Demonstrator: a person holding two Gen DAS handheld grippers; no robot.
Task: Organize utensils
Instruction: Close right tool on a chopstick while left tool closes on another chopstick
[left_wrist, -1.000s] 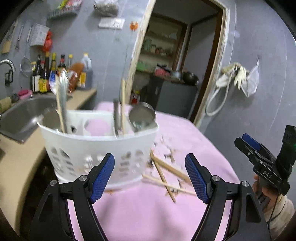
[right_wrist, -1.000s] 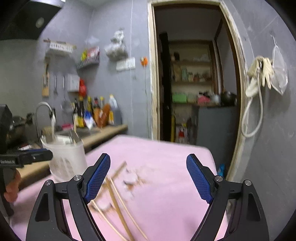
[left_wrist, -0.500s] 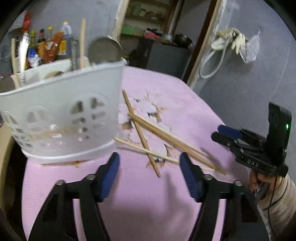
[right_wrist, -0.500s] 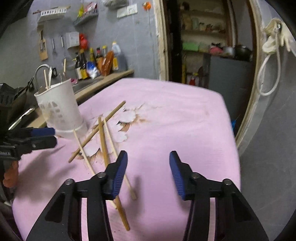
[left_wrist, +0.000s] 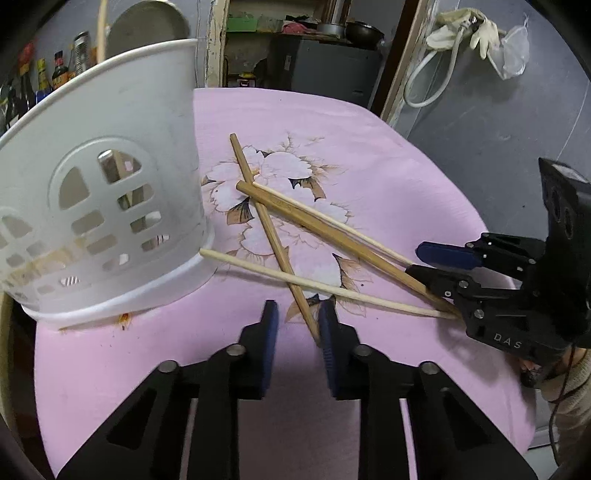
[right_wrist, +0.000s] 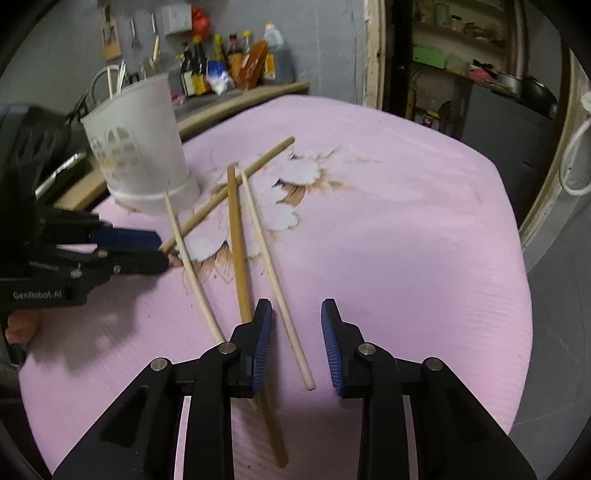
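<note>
Several wooden chopsticks (left_wrist: 295, 221) lie crossed on the pink flowered mat (left_wrist: 147, 369). A white perforated utensil holder (left_wrist: 103, 206) stands at the left with a spoon and a chopstick in it; it also shows in the right wrist view (right_wrist: 136, 144). My left gripper (left_wrist: 295, 343) is low over the mat, its jaws narrowed around the near end of one chopstick (left_wrist: 273, 240) but still apart. My right gripper (right_wrist: 295, 343) is also narrowed but open, with the near end of a pale chopstick (right_wrist: 277, 280) between its fingers.
A counter with sauce bottles (right_wrist: 229, 66) and a sink lies behind the holder. An open doorway with shelves (right_wrist: 461, 74) is at the back. The mat's edge drops off at the right (right_wrist: 517, 258).
Both grippers have dropped down to the mat and moved in on the chopsticks. Both have narrowed their jaws from wide open.
</note>
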